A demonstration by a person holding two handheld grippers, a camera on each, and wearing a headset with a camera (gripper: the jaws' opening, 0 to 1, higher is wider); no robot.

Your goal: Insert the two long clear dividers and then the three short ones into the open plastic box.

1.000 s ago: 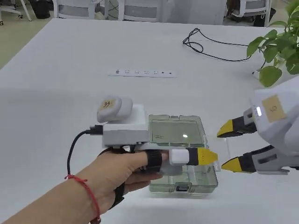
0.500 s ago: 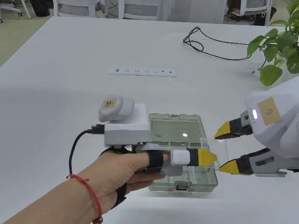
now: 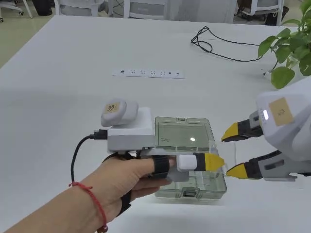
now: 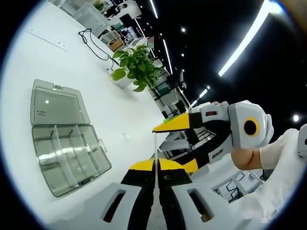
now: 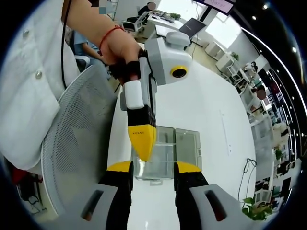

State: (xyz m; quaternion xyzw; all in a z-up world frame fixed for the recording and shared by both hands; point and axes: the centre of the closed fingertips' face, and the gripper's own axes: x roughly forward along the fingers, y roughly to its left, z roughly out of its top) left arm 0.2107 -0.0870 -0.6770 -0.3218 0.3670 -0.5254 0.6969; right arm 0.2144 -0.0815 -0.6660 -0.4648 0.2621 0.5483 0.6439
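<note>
Left gripper (image 4: pixel 157 165): jaws are pressing together on a thin clear divider (image 4: pixel 155 147), pinching its near end. The tip is hanging over the right-hand edge of the box.
Right gripper (image 3: pixel 234 151): jaws are standing wide apart and gripping nothing. In the head view one yellow tip is sitting above the divider's free end and one below it.
Divider axis: edge-on in the left gripper view, it is running straight out from the left jaws into the right gripper's gap. Long or short piece: cannot tell.
Open plastic box (image 3: pixel 209 191): resting on the white table (image 3: pixel 73 97) with its lid (image 3: pixel 184 133) laid back flat. Clear ribs are showing inside; count unclear.
Deciding relation: the box is lying under the left gripper and off to the left of the right one, so the left is nearer the slots. The right looks to be lining up for a handover or a steadying pinch.
</note>
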